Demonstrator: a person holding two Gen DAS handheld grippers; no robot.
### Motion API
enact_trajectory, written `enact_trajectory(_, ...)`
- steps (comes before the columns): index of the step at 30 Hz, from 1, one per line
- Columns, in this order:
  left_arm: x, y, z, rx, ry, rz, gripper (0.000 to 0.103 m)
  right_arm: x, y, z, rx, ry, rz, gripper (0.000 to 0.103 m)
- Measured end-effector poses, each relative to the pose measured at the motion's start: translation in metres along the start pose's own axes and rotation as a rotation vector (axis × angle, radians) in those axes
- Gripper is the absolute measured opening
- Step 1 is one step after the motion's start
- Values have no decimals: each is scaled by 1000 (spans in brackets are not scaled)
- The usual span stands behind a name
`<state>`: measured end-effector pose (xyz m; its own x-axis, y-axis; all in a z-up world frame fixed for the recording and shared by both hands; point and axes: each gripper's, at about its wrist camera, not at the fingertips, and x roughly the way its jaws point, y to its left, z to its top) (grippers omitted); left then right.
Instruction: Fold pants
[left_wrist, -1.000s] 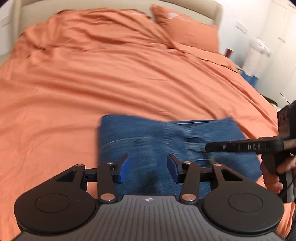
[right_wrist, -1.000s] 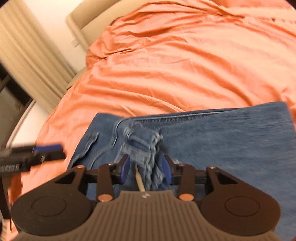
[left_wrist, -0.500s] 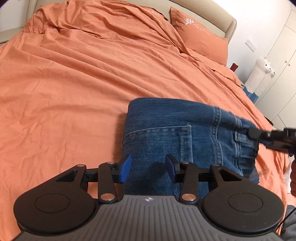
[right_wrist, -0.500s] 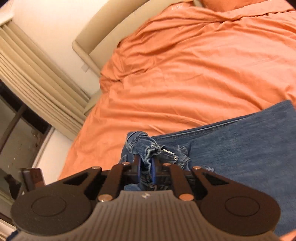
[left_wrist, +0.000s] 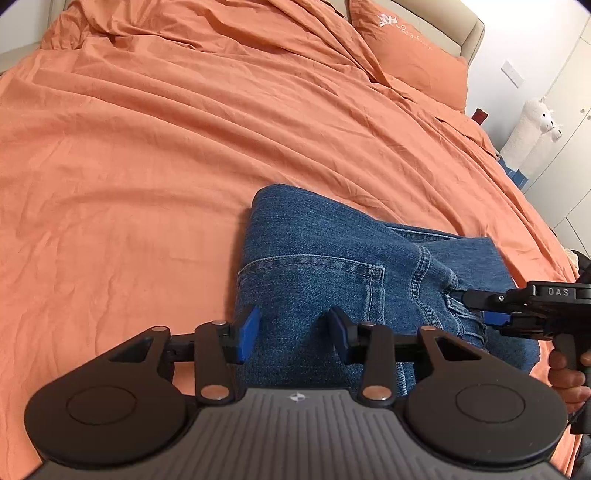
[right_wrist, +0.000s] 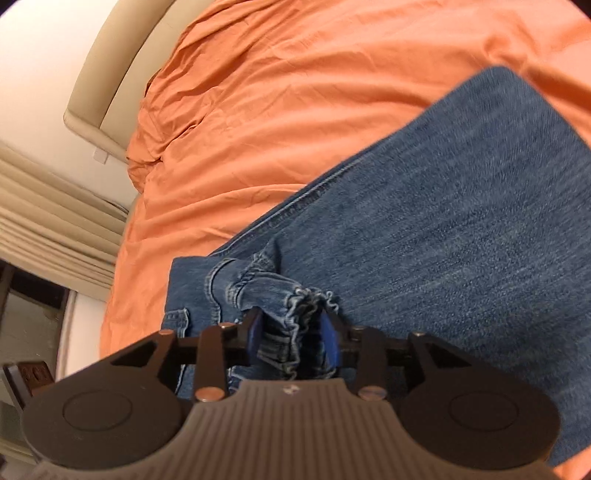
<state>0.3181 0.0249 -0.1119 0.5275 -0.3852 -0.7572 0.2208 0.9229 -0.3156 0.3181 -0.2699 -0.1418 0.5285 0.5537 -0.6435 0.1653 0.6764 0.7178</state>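
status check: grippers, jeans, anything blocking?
Left hand-held gripper open over jeans. Right hand-held gripper around bunched waistband; grip unclear. Bedspread unobstructed.
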Motion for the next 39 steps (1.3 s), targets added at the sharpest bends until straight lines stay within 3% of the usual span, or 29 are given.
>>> enact_trajectory(4, 3, 4, -1, -16, -5, -9, 47, 14, -21, 3, 106, 19, 91, 35)
enact_trajectory(8, 3, 5, -2, -26, -10, -2, 47, 23, -24, 1, 177, 27, 147, 18)
enact_trajectory(11, -8, 4, -2, -38, -34, 11, 38, 11, 6, 2, 38, -7, 85, 14)
enact_trajectory(16, -43, 3, 3, -75, -126, 36, 37, -22, 95, 12, -267, -43, -16, 13)
enact_trajectory(20, -71, -4, 9, -102, -195, 25, 37, -57, 180, 19, -498, -86, -39, 13)
enact_trajectory(25, -81, -19, 15, -88, -239, 14, 37, -99, 231, 39, -625, -151, -130, 13)
enact_trajectory(30, -57, -38, 17, -24, -231, 31, 37, -117, 192, 67, -605, -168, -284, 12)
enact_trajectory(36, -9, -57, 19, 36, -193, 2, 36, -106, 74, 94, -445, -142, -447, 12)
enact_trajectory(39, 20, -70, 22, 83, -174, -15, 36, -93, 19, 100, -362, -106, -480, 12)
